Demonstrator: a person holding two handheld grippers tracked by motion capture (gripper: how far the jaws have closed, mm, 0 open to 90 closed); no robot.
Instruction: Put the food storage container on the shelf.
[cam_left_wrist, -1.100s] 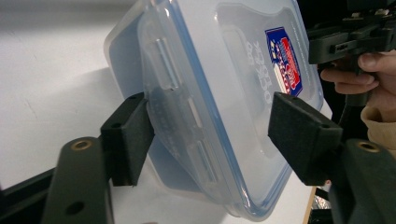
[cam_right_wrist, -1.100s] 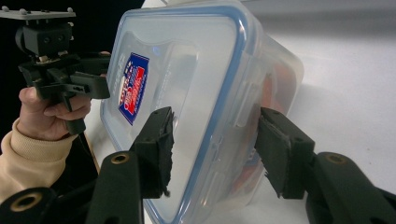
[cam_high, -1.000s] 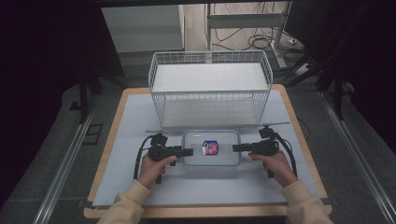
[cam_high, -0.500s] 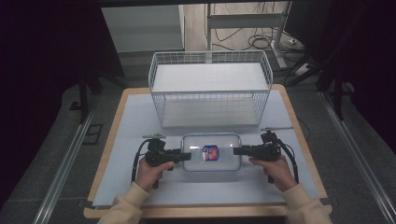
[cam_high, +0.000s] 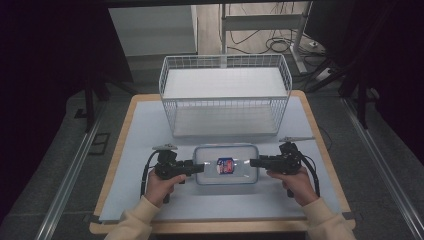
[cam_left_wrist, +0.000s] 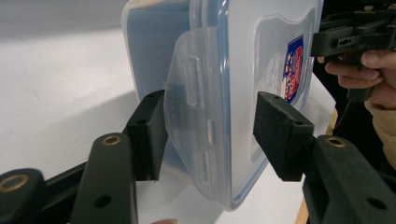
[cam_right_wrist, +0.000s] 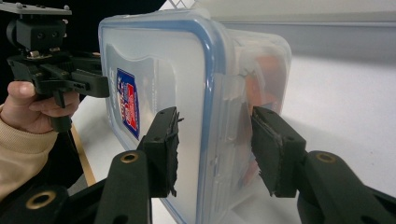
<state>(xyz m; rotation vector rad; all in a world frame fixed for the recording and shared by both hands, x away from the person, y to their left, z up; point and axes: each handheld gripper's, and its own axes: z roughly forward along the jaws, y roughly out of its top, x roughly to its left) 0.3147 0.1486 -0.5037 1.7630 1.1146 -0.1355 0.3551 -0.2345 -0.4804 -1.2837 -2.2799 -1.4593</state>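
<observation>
High view: a clear box with a blue-rimmed lid lies flat on the tabletop, in front of a white wire basket. The left claw comes in at its left end and the right claw at its right end, each held in a hand.

In the left claw view, the jaws stand parted, one on either side of the box's end latch; the lower jaw looks close to or touching the flap, while the upper one stands clear of the lid, so nothing is clamped yet. In the right claw view, the jaws likewise straddle the box's rim with gaps on both sides: open, not gripping. Something orange shows dimly through the wall, too blurred to name. A label sits on the lid.

The risks, as I judge them: if one claw closes before the other, the box may slide or swivel on the smooth tabletop. A jaw closing on the latch flap instead of the rim could pop it loose. Smooth plastic gripped only at the ends may also slip or tip if lifted unevenly.
</observation>
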